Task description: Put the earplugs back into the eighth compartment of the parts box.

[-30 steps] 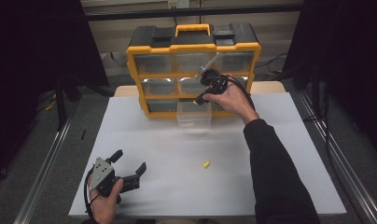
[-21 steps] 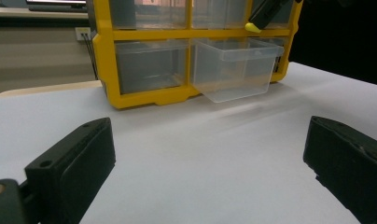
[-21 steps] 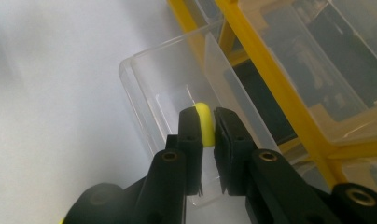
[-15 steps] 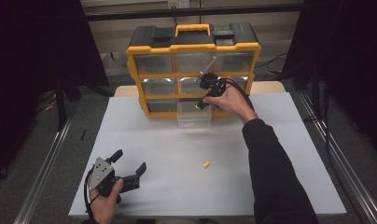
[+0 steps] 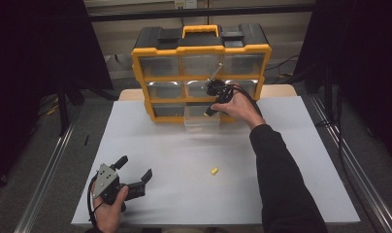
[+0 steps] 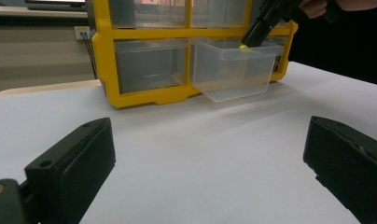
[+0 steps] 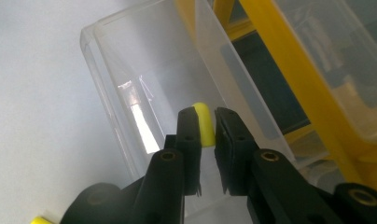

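Plainly, the step in hand is dropping small yellow pieces into a pulled-out drawer. From the high view, the right hand-held gripper [image 5: 210, 110] hangs over the clear drawer [image 5: 201, 123], which stands pulled out from the bottom row of the yellow organizer [image 5: 201, 73] at the far side of the counter [image 5: 281, 160]. A second yellow piece [image 5: 214, 171] lies loose on the white surface, well apart from the drawer. The left hand-held gripper [image 5: 136, 178] rests near the front left edge, jaws spread wide and holding nothing.

The left gripper view looks across bare white counter between its two wide-apart jaws to the organizer and the open drawer [image 6: 233, 67]; the right gripper's tip [image 6: 256, 33] sits just above the drawer rim.

The right gripper view shows its jaws nearly closed, pinching a yellow piece [image 7: 203, 123] directly over the drawer's open mouth [image 7: 144, 84].

Next, I judge, the jaws need only part while held over the opening, so the piece falls inside and not onto the rim; then the loose piece wants fetching.

The surface is a plain white sheet, flat and uncluttered. Around it the room is dim, with dark curtains at both sides and metal rails along the floor.
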The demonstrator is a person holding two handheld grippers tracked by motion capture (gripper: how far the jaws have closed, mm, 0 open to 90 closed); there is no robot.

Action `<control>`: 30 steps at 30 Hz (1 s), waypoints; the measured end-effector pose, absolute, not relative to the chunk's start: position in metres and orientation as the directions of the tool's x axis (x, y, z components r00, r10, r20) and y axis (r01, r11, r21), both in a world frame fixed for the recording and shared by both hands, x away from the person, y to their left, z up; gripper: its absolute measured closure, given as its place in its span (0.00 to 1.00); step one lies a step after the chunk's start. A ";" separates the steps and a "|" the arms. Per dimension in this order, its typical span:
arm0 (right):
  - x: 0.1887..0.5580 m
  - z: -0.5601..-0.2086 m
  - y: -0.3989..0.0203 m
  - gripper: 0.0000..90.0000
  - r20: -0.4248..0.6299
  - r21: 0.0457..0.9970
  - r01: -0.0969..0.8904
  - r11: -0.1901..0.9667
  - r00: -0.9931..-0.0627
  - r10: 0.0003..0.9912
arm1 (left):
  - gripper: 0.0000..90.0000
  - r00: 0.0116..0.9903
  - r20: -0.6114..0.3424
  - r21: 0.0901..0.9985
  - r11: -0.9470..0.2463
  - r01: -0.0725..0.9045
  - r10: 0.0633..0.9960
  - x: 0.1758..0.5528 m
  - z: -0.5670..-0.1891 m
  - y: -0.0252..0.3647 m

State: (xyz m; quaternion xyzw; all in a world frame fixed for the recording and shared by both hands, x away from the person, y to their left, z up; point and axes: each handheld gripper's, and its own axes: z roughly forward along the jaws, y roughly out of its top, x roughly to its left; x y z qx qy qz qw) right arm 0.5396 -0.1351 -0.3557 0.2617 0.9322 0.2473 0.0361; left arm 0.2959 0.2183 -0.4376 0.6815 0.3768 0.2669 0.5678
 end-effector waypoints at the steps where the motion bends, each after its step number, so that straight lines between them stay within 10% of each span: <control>1: 0.540 -0.357 -0.135 0.88 0.059 0.479 0.467 0.743 -0.862 0.504 | 0.02 0.575 -0.065 0.975 -0.071 0.211 0.816 0.296 -0.438 0.218; 8: 0.541 -0.359 -0.137 0.79 0.055 0.495 0.472 0.729 -0.855 0.516 | 0.02 0.578 -0.059 0.975 -0.077 0.208 0.814 0.296 -0.438 0.218; 19: 0.535 -0.349 -0.141 0.30 0.051 0.557 0.494 0.667 -0.822 0.567 | 0.02 0.581 -0.059 0.974 -0.081 0.211 0.812 0.296 -0.438 0.218; 30: 0.522 -0.343 -0.151 0.12 0.029 0.608 0.460 0.647 -0.827 0.561 | 0.03 0.580 -0.059 0.974 -0.080 0.211 0.813 0.296 -0.438 0.217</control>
